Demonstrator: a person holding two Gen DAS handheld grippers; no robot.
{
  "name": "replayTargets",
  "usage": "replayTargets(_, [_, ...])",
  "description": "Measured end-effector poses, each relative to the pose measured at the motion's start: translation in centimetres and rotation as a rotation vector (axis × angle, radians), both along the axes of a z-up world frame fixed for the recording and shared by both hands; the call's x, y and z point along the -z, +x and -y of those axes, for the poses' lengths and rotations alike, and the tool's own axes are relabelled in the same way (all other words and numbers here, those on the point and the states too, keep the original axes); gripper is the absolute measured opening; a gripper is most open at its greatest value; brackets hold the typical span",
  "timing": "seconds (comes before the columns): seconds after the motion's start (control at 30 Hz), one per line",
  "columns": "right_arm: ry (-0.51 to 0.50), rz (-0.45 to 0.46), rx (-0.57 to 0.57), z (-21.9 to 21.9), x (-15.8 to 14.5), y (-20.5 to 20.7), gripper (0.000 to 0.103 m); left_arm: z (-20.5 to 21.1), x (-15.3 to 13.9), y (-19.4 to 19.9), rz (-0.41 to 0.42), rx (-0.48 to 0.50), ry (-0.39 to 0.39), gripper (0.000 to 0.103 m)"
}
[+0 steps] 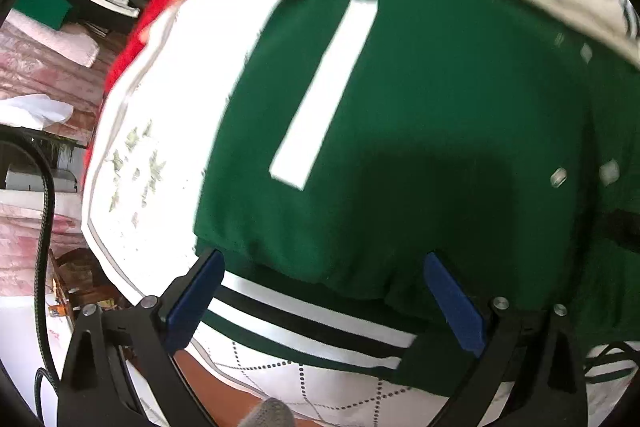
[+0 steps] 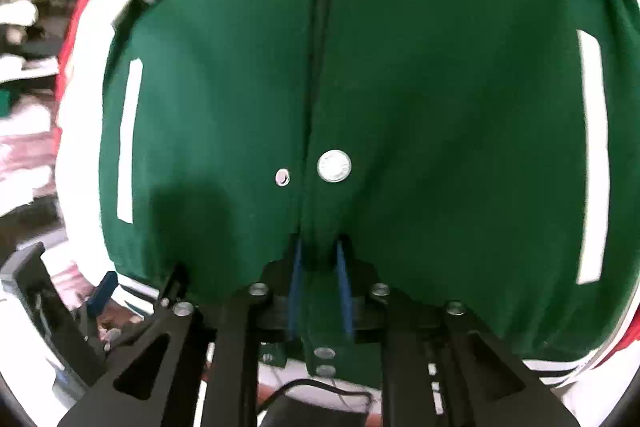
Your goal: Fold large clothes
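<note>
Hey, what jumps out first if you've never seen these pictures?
A big green jacket with white sleeves fills both views, its silver snap near the middle. The right gripper pinches the jacket's front edge at the hem, while the left gripper stands open over the striped waistband.

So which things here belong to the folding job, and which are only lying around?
Belong to the job:
- green jacket, front placket pinched in the right tool
- left tool, open at the striped hem

Lying about:
- red cloth under the jacket
- pink bedding
- black cable
</note>
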State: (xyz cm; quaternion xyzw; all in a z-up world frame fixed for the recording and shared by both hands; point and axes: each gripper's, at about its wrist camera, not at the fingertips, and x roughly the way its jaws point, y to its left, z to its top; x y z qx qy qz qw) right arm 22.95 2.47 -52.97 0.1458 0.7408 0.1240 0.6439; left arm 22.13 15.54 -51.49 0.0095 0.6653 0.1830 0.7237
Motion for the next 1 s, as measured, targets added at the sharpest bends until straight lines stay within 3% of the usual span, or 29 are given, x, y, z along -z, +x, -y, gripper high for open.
replayTargets(0.07, [-0.04,0.06,0.02,3.3,-2.3,0.1,0.041,1.1,-2.0,1.0,0.046,0.004,-0.009,0.103])
replayTargets(0.13, [-0.063,0.088,0.062,6.5,-3.8,0.8,0.043,2.4,-3.0,1.9,0.081,0.015,-0.022,0.103])
replayTargets(0.23, [-0.129,0.133,0.16,14.6,-5.6,3.4,0.045,6.4,-3.2,4.4,0.113,0.048,-0.041,0.103])
replayTargets(0.27, [-0.157,0.149,0.189,16.8,-5.7,4.0,0.053,7.9,-2.8,5.2,0.124,0.065,-0.029,0.103])
replayTargets(0.33, [-0.198,0.168,0.246,21.1,-5.3,5.7,0.063,10.7,-1.5,7.0,0.132,0.102,0.012,0.103])
replayTargets(0.5, [-0.189,0.173,0.344,27.6,-1.0,11.4,0.063,14.3,2.9,10.7,0.078,0.127,0.099,0.103])
replayTargets(0.63, [-0.123,0.173,0.284,27.8,2.6,15.3,0.063,14.5,5.0,10.8,0.042,0.095,0.143,0.103])
replayTargets(0.73, [-0.279,0.157,0.153,27.6,4.9,16.6,0.053,14.4,4.9,10.3,0.041,0.059,0.156,0.103])
replayTargets(0.83, [-0.272,0.149,0.114,29.0,5.2,17.0,0.053,14.7,4.9,10.3,0.03,0.037,0.183,0.103])
replayTargets(1.0, [-0.175,0.142,0.065,32.3,3.4,17.4,0.053,15.7,3.7,10.0,0.018,0.012,0.228,0.103])
